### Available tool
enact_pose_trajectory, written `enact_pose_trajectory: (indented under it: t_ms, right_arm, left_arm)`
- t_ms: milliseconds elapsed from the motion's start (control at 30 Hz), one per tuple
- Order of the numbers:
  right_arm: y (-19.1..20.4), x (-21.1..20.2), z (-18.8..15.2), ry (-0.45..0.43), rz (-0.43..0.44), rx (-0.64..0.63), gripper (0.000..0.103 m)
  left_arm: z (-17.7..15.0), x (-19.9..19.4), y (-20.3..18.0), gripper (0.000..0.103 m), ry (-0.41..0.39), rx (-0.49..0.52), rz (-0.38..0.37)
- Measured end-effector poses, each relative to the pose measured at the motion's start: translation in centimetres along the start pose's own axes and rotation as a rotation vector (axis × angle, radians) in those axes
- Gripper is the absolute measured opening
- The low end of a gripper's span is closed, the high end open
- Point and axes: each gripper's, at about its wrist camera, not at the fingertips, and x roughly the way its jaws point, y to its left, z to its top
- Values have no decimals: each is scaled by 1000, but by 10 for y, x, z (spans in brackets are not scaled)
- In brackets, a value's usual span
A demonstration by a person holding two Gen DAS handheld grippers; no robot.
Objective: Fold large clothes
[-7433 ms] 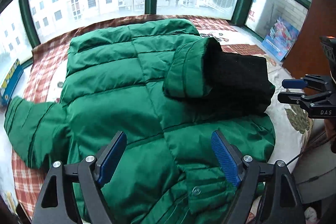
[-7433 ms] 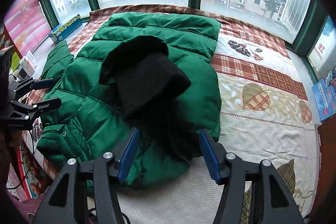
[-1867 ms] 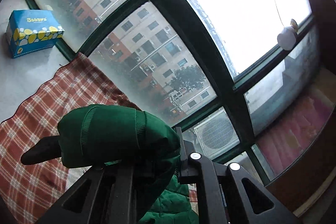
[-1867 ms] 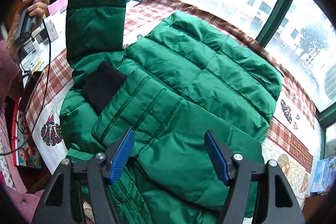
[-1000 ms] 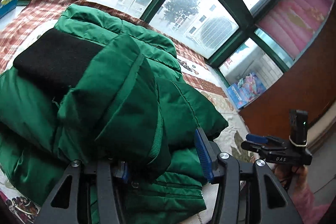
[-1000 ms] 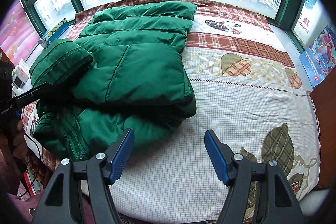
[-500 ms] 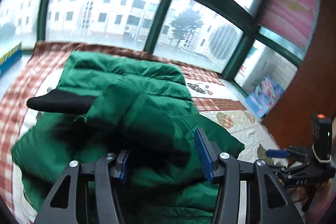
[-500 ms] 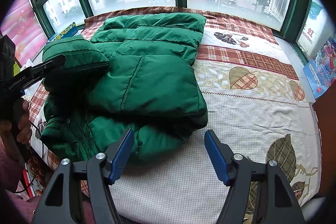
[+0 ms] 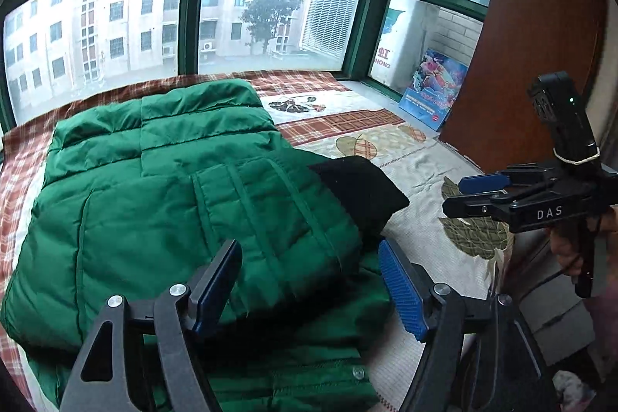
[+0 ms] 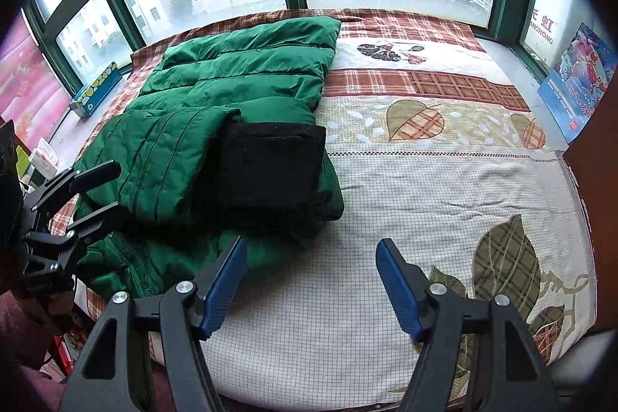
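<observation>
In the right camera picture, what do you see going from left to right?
Left gripper → blue box on the sill → green jacket → black cuff → big leaf on the blanket → blue book.

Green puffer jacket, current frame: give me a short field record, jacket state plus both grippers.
garment: green quilted puffer jacket, lying on the patterned bedspread
sleeves: both folded across the body; the top one's black knit cuff points to the right edge
hem: near edge with buttons not folded up yet
left gripper: jaws open, over the jacket's near part, holding nothing
right gripper: jaws open, over bare bedspread beside the jacket, holding nothing
surroundings: blue tissue box on the window sill
</observation>
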Motion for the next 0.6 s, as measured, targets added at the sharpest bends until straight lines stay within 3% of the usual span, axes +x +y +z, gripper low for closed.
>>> enact_pose_trajectory:
  t_ms: [133,300,433,600]
  right_arm:
    - [13,8,10,21,59,-23,76]
    - [40,26,30,59,119,-81,76]
    - [74,38,50,61,158,-160,76]
    - [115,62,63,65,165,-292,76]
  left_arm:
    - [-5,-46,42,80,-36,-96,28]
    - [-4,-86,122,84,-52,-215,208]
    - [-6,-90,181,83,-4,-255,315]
    - [-24,-71,237,83,77,-344,320]
